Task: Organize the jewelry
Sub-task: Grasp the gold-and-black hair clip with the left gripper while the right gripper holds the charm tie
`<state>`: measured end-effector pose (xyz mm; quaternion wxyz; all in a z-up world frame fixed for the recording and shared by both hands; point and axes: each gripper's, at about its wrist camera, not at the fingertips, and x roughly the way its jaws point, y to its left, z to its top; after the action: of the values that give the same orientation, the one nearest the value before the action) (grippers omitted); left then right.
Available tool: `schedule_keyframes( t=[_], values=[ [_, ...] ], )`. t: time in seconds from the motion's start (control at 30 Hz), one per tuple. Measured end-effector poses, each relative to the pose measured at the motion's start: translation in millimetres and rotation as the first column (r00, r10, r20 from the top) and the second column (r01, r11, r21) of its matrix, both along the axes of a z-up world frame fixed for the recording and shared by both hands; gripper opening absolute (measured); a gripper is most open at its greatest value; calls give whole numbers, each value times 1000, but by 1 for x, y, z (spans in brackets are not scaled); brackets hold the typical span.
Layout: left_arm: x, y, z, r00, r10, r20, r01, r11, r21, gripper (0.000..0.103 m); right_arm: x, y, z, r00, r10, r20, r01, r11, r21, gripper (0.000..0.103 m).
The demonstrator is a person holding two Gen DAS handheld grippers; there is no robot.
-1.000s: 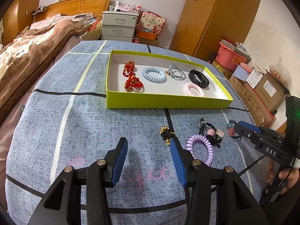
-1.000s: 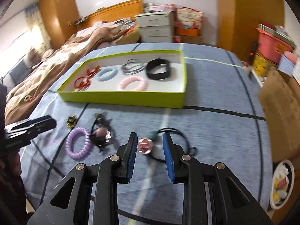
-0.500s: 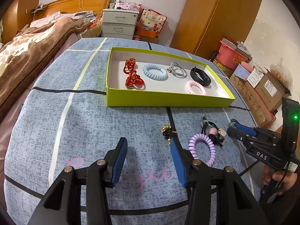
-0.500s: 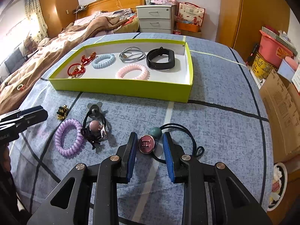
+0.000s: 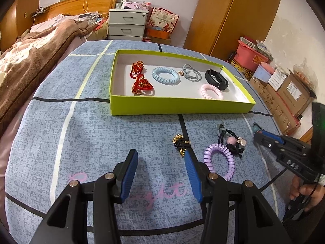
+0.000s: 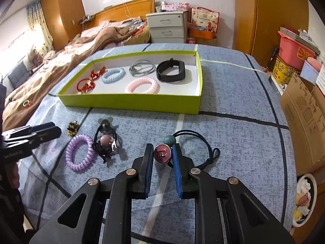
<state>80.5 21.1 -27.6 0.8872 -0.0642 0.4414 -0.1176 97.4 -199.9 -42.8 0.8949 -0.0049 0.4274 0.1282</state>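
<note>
Your right gripper (image 6: pixel 162 154) has just been closing, and its blue pads now clamp the round dark-red charm marked H (image 6: pixel 161 154), which a second ago sat loose between wider jaws. That charm belongs to a black hair tie (image 6: pixel 200 142) with a green bead (image 6: pixel 169 139); its loop trails on the blue cloth (image 6: pixel 233 138) to the right of the gripper, on the near side of the yellow-green tray (image 6: pixel 130 102).

Your left gripper (image 5: pixel 160 169) hangs released, jaws wide apart with nothing between them, over the cloth well in front of the tray.

Near the tray's front wall, three loose pieces lie on the cloth:
- a gold-and-black tie (image 5: pixel 180 143),
- a purple coil tie (image 5: pixel 220 159),
- a black tie with a pink bead (image 5: pixel 230 140), touching the purple coil.

Inside the tray lie two red-and-gold ornaments (image 5: pixel 140 80), a light-blue coil (image 5: pixel 165 75), a grey tie (image 5: pixel 192 73), a black band (image 5: pixel 216 78) and a pink coil (image 5: pixel 211 92).
</note>
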Motion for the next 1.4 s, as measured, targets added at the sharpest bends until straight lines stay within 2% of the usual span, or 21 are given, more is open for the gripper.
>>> schedule_keyframes(
  t=[0.13, 0.43, 0.73, 0.77, 0.87, 0.93, 1.0, 1.1, 1.4],
  values=[
    [4, -13, 0, 999, -54, -6, 54, 998, 27, 51, -2, -2, 2, 1000, -2, 6, 2, 1000, 20, 20],
    [14, -29, -4, 999, -54, 5, 53, 989, 135, 51, -5, -7, 5, 1000, -3, 9, 3, 999, 54, 20],
    [17, -37, -6, 997, -75, 21, 71, 984, 161, 51, -7, -4, 6, 1000, 6, 14, -7, 999, 48, 20],
    [16, -37, -5, 997, -73, 21, 69, 985, 160, 49, -6, -3, 6, 1000, 6, 13, -7, 999, 49, 20],
    [15, -37, -4, 997, -74, 24, 69, 985, 158, 35, -7, -2, 7, 1000, 11, 15, -11, 999, 50, 20],
    [15, -35, -4, 997, -70, 25, 65, 985, 159, 31, -7, -1, 7, 1000, 14, 14, -15, 999, 48, 20],
    [15, -33, -4, 998, -61, 27, 56, 986, 156, 20, -7, 1, 7, 1000, 16, 14, -17, 999, 47, 20],
    [15, -30, -4, 998, -62, 25, 58, 989, 137, 17, -7, 1, 7, 1000, 15, 15, -15, 999, 46, 20],
    [11, -27, -1, 997, -64, 35, 60, 992, 112, 17, -8, 1, 7, 1000, 12, 16, -12, 999, 42, 20]
  ],
)
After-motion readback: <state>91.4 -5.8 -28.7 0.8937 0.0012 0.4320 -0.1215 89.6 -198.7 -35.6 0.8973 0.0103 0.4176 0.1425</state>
